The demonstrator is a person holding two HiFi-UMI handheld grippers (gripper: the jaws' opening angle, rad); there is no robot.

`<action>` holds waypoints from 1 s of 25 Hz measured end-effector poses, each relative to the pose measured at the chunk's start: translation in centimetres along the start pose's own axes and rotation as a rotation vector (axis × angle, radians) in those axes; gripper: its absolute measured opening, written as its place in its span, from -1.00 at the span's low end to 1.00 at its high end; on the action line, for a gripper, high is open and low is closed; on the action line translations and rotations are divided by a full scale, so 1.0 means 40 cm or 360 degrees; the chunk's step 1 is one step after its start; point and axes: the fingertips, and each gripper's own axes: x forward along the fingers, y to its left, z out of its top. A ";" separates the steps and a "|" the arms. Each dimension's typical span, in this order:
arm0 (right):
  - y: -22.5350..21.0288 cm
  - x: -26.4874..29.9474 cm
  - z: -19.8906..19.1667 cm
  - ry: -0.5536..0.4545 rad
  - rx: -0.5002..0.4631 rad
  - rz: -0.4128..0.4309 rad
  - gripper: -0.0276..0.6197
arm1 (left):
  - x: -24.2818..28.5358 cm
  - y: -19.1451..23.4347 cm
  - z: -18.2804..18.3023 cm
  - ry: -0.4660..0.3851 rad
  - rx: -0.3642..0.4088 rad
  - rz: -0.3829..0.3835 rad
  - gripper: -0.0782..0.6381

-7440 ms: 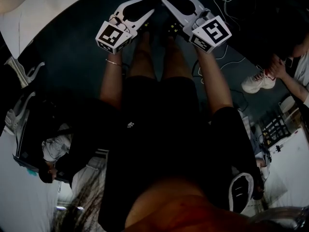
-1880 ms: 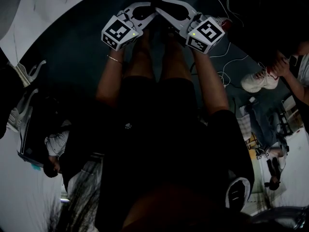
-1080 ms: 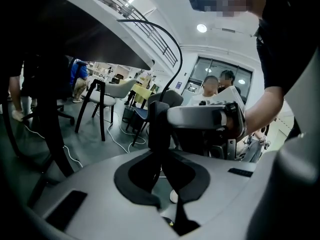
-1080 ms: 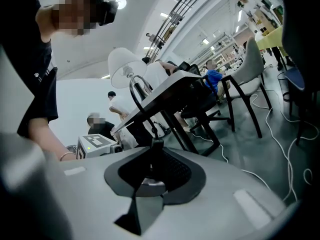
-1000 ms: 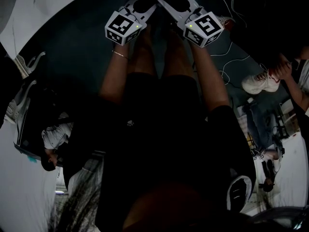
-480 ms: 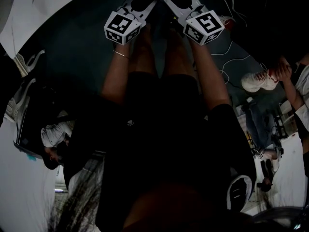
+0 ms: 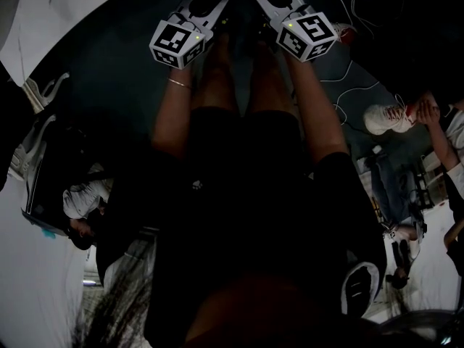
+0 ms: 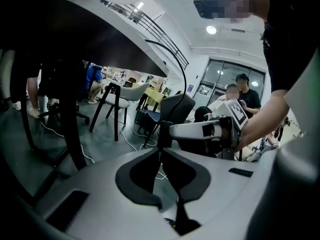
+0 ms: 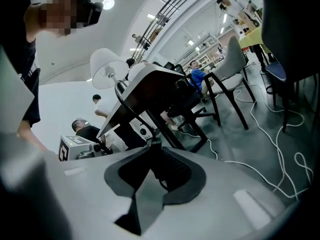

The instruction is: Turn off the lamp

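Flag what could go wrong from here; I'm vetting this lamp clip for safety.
1. The lamp stands on the table, higher than the right gripper and beyond the table's dark edge. Reaching up, the gripper might knock that edge or the lamp's shade.
2. White cables trail across the floor ahead. A foot could snag one while stepping closer.

Dark floor [image 7: 109,78], chairs [image 8: 122,90], ceiling lights [image 8: 211,29]
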 end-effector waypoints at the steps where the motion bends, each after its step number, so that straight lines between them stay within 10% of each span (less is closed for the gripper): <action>1: -0.004 0.001 -0.003 -0.0003 0.0013 -0.0009 -0.70 | -0.001 -0.001 0.005 -0.0002 0.0000 -0.0001 -0.72; 25: 0.006 -0.049 0.043 -0.0166 0.0060 0.0000 -0.91 | -0.013 -0.034 0.055 -0.0014 0.0055 0.0021 -0.76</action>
